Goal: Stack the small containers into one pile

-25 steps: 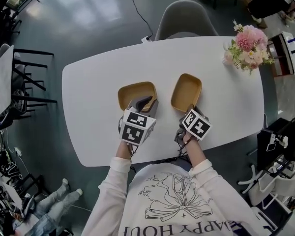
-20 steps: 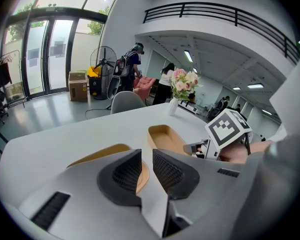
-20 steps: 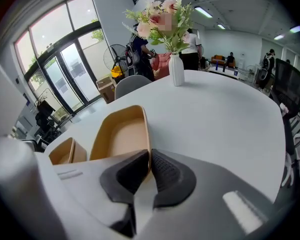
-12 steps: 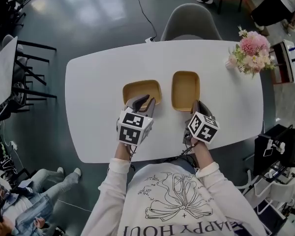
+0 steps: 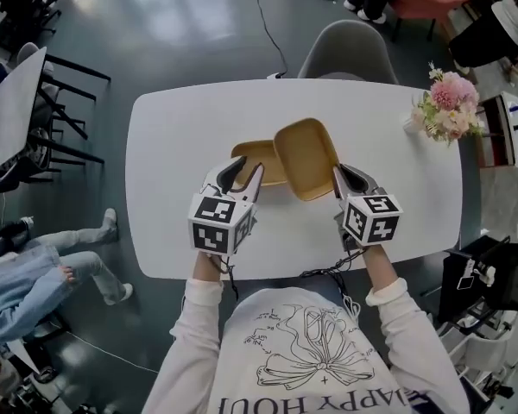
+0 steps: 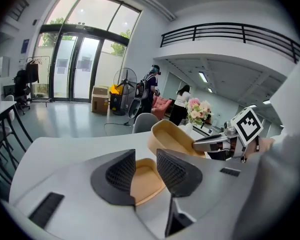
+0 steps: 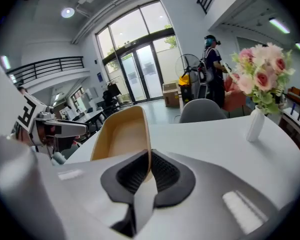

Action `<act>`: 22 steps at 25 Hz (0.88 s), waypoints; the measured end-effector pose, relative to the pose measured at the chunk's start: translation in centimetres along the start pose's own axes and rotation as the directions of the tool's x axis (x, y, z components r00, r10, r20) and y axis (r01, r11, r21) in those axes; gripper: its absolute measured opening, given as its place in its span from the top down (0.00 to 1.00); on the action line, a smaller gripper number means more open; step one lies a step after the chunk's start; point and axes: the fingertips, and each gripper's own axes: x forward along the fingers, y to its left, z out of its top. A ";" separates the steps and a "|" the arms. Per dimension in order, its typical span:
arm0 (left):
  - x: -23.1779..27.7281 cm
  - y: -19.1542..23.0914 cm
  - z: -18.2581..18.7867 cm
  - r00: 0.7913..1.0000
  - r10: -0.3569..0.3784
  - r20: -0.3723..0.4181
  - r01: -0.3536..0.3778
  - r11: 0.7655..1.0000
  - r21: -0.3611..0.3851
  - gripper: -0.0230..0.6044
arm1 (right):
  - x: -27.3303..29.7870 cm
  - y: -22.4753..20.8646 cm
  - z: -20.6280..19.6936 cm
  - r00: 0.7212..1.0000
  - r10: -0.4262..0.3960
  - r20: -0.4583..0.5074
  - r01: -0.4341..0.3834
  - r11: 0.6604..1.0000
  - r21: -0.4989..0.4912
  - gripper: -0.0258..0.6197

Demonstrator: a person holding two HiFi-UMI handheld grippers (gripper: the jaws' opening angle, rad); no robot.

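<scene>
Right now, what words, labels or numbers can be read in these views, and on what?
"HAPPY HOU", upside down and cut off by the frame edge: the person's white shirt.
Small script beside the shirt's flower drawing: too small to read.
Both marker cubes: square patterns only, no words.

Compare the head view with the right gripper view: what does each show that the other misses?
Head view only: the second container lying flat on the table, overlapped by the lifted container, and the person's shirt. Right gripper view only: the right gripper up close, its jaws, which have just been closing, pressed on the lifted container's rim, plus glass doors and a fan behind. Both: the lifted container, tilted, the flowers and the chair.
</scene>
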 end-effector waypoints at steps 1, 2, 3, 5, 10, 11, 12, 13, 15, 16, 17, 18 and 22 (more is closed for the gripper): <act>-0.5 0.5 0.1 1.000 0.009 0.009 -0.009 1.000 -0.004 0.77 | 0.3 0.6 0.4 1.000 0.025 -0.013 -0.026 0.999 -0.029 0.92; -1.0 1.0 0.2 1.000 0.018 0.019 -0.018 1.000 -0.008 0.77 | 0.7 1.1 0.7 0.998 0.049 -0.030 -0.051 0.997 -0.065 0.92; -1.4 1.5 0.3 0.999 0.028 0.028 -0.027 1.000 -0.014 0.77 | 1.2 1.7 1.1 0.996 0.073 -0.050 -0.078 0.991 -0.105 0.92; -2.2 2.3 0.4 0.998 0.045 0.042 -0.043 0.998 -0.035 0.77 | 2.1 2.9 1.6 0.988 0.122 -0.095 -0.137 0.974 -0.179 0.92; -3.3 3.5 -0.3 0.996 0.078 0.052 -0.074 0.994 -0.075 0.77 | 4.2 4.7 2.2 0.953 0.219 -0.207 -0.277 0.907 -0.317 0.92; -3.5 3.7 -0.6 0.995 0.084 0.051 -0.080 0.993 -0.082 0.77 | 4.7 5.0 2.2 0.946 0.231 -0.229 -0.300 0.890 -0.344 0.92; -3.8 3.9 -0.9 0.995 0.091 0.050 -0.086 0.992 -0.091 0.77 | 5.3 5.3 2.2 0.937 0.241 -0.251 -0.323 0.872 -0.368 0.92; -4.0 4.2 -1.3 0.994 0.098 0.050 -0.092 0.991 -0.102 0.77 | 5.8 5.6 2.2 0.928 0.252 -0.274 -0.346 0.854 -0.387 0.92; -4.4 4.7 -2.0 0.992 0.112 0.051 -0.105 0.987 -0.123 0.77 | 7.0 6.0 2.2 0.908 0.273 -0.317 -0.392 0.820 -0.416 0.92; -4.5 4.9 -2.2 0.992 0.118 0.051 -0.110 0.985 -0.131 0.77 | 7.5 6.2 2.2 0.900 0.279 -0.336 -0.411 0.802 -0.433 0.92; -4.6 5.2 -2.5 0.991 0.124 0.052 -0.116 0.983 -0.139 0.77 | 8.1 6.3 2.1 0.891 0.282 -0.355 -0.428 0.781 -0.455 0.92; -4.7 5.4 -2.7 0.990 0.131 0.053 -0.122 0.982 -0.147 0.77 | 8.7 6.4 2.0 0.883 0.282 -0.375 -0.445 0.755 -0.481 0.92; -5.1 6.0 -3.7 0.985 0.163 0.047 -0.152 0.971 -0.187 0.77 | 10.5 7.3 1.1 0.840 0.290 -0.459 -0.525 0.649 -0.551 0.92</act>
